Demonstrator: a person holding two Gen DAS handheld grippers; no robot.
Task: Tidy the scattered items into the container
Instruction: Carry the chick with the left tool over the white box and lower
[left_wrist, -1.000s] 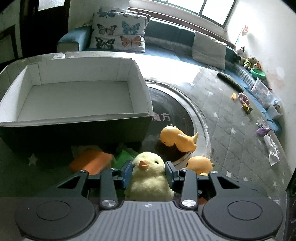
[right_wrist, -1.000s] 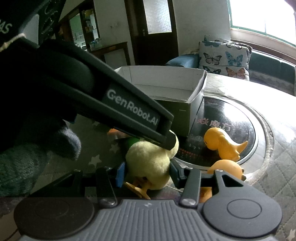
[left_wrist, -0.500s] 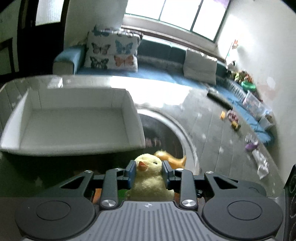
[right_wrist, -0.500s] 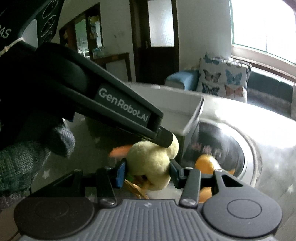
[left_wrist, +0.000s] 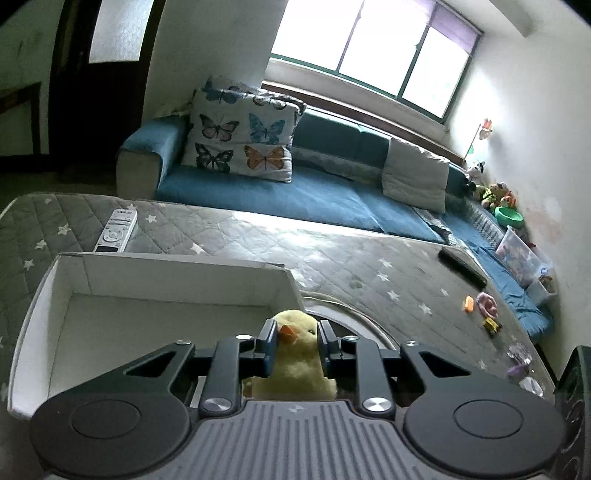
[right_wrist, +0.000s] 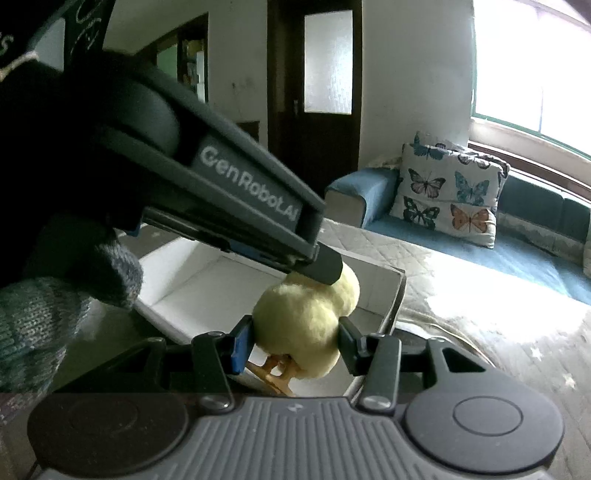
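the quilted grey star-patterned surface (left_wrist: 369, 258) carries everything here, and the landmark on it is the white cardboard box (left_wrist: 88, 280), open-topped with nothing visible inside it. a white remote (left_wrist: 116, 230) lies just beyond the box's far wall, a dark remote (left_wrist: 461, 267) and a few small toys well off to the box's right.

the plush chick (left_wrist: 295, 354) is off the surface, held in the air at the box's near right corner, about level with the rim and partly over the opening in the right wrist view. both tools have it at once. the left tool (left_wrist: 295, 345) is closed on the head, one pad on each side of the orange beak. the right tool (right_wrist: 295, 341) is closed around the round body (right_wrist: 299, 328), with the orange feet (right_wrist: 275, 373) dangling below.

judging by the fluffy pile and the way the pads sink in, the chick is light, soft and springy, not fragile, not slippery. the fur gives the pads good bite, but a squeezed plush can bulge and creep out of a narrow pinch. the body is the better place to hold; the head grip is smaller and nearer the taper. a drop into the box should do it no harm.
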